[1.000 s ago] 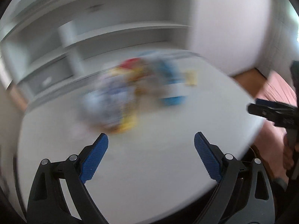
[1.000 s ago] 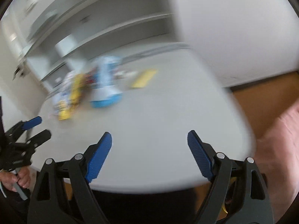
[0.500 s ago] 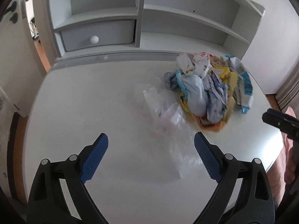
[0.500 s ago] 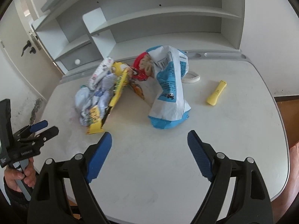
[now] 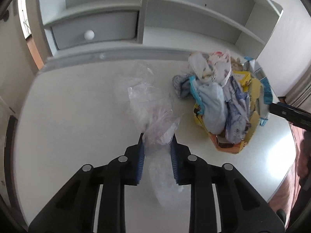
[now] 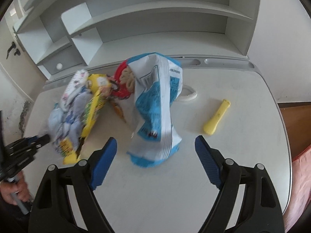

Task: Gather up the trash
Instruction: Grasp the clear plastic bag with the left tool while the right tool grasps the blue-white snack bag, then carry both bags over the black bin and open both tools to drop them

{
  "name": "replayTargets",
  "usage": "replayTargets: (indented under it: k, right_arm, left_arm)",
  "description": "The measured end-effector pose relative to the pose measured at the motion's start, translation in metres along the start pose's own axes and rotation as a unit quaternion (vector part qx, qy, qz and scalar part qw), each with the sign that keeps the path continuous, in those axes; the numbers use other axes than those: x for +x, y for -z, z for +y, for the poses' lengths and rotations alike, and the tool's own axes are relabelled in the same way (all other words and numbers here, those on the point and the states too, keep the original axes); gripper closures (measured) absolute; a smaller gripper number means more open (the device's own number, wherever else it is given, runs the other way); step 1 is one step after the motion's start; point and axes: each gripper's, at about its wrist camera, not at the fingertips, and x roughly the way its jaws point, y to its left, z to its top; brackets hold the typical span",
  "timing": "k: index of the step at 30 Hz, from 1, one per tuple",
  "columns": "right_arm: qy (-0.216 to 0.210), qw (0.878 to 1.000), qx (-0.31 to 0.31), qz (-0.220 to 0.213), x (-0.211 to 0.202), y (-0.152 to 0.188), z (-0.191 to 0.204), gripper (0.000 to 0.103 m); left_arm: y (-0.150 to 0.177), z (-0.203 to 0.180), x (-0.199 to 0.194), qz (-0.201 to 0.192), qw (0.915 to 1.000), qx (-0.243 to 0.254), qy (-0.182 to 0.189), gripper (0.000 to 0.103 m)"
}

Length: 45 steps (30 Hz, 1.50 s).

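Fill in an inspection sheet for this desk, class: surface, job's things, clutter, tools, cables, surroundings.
Surface: white desk, scuffed.
Job's things: clear crumpled plastic bag; blue-and-white snack bag; heap of yellow and pale wrappers.
Clutter: yellow plastic handle; white ring.
Tools: left tool shut on the clear bag; right tool open, in front of the snack bag.
Cables: nothing seen.
Surroundings: grey-white shelf unit, drawer with round knob.
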Motion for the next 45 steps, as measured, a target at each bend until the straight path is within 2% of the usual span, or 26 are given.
replayTargets:
  k: [5, 8, 10, 13, 18, 21, 24, 27, 30, 33, 34, 35, 40, 42, 45]
  right_arm:
    - [0.011, 1.0, -0.006, 0.018, 0.021, -0.01, 0.002, 0.033]
    - [0.007, 1.0, -0.004, 0.022, 0.024, -0.011, 0.002, 0.051]
    - [0.005, 1.0, 0.0, 0.017, 0.021, -0.01, 0.001, 0.068]
    - [-0.012, 1.0, 0.004, -0.002, 0.004, -0.007, 0.0, 0.073]
    - [-0.023, 0.999, 0.011, -0.042, -0.041, 0.007, -0.018, 0.074]
    - [-0.009, 0.997, 0.027, -0.069, -0.072, 0.028, -0.046, 0.074]
    - [0.012, 0.994, 0.058, -0.087, -0.099, 0.058, -0.083, 0.074]
    - [0.043, 0.989, 0.099, -0.106, -0.128, 0.096, -0.129, 0.074]
    - [0.081, 0.978, 0.147, -0.123, -0.158, 0.142, -0.178, 0.074]
    - [0.119, 0.963, 0.201, -0.132, -0.183, 0.193, -0.23, 0.074]
    - [0.131, 0.957, 0.222, -0.131, -0.19, 0.212, -0.249, 0.074]
    - [0.139, 0.952, 0.24, -0.13, -0.195, 0.227, -0.264, 0.074]
    - [0.174, 0.92, 0.333, -0.113, -0.212, 0.314, -0.345, 0.074]
    - [0.183, 0.907, 0.367, -0.096, -0.206, 0.348, -0.373, 0.074]
    - [0.18, 0.893, 0.405, -0.074, -0.191, 0.387, -0.403, 0.074]
  left_arm:
    - [-0.002, 0.002, -0.022, -0.02, 0.9997, 0.008, -0.01, 0.08]
    - [-0.004, -0.001, -0.034, -0.029, 0.9994, 0.013, -0.012, 0.081]
    - [-0.004, -0.006, -0.042, -0.034, 0.9991, 0.018, -0.015, 0.081]
    - [-0.003, -0.013, -0.054, -0.043, 0.9988, 0.022, -0.013, 0.081]
    - [-0.011, -0.045, -0.075, -0.064, 0.997, 0.042, 0.008, 0.081]
    - [-0.015, -0.082, -0.082, -0.076, 0.9939, 0.072, 0.034, 0.081]
    - [-0.014, -0.131, -0.085, -0.085, 0.9877, 0.106, 0.077, 0.081]
    - [-0.008, -0.191, -0.085, -0.095, 0.9758, 0.147, 0.13, 0.081]
    - [0.004, -0.26, -0.078, -0.093, 0.9592, 0.194, 0.183, 0.081]
    - [0.027, -0.345, -0.068, -0.076, 0.9355, 0.25, 0.238, 0.081]
    - [0.034, -0.363, -0.066, -0.071, 0.9302, 0.263, 0.246, 0.081]
    - [0.045, -0.39, -0.063, -0.064, 0.9203, 0.283, 0.263, 0.081]
    - [0.098, -0.494, -0.045, -0.033, 0.8775, 0.353, 0.323, 0.081]
    - [0.12, -0.528, -0.029, -0.019, 0.8676, 0.375, 0.327, 0.081]
    - [0.159, -0.578, 0.011, 0.028, 0.8514, 0.398, 0.34, 0.081]
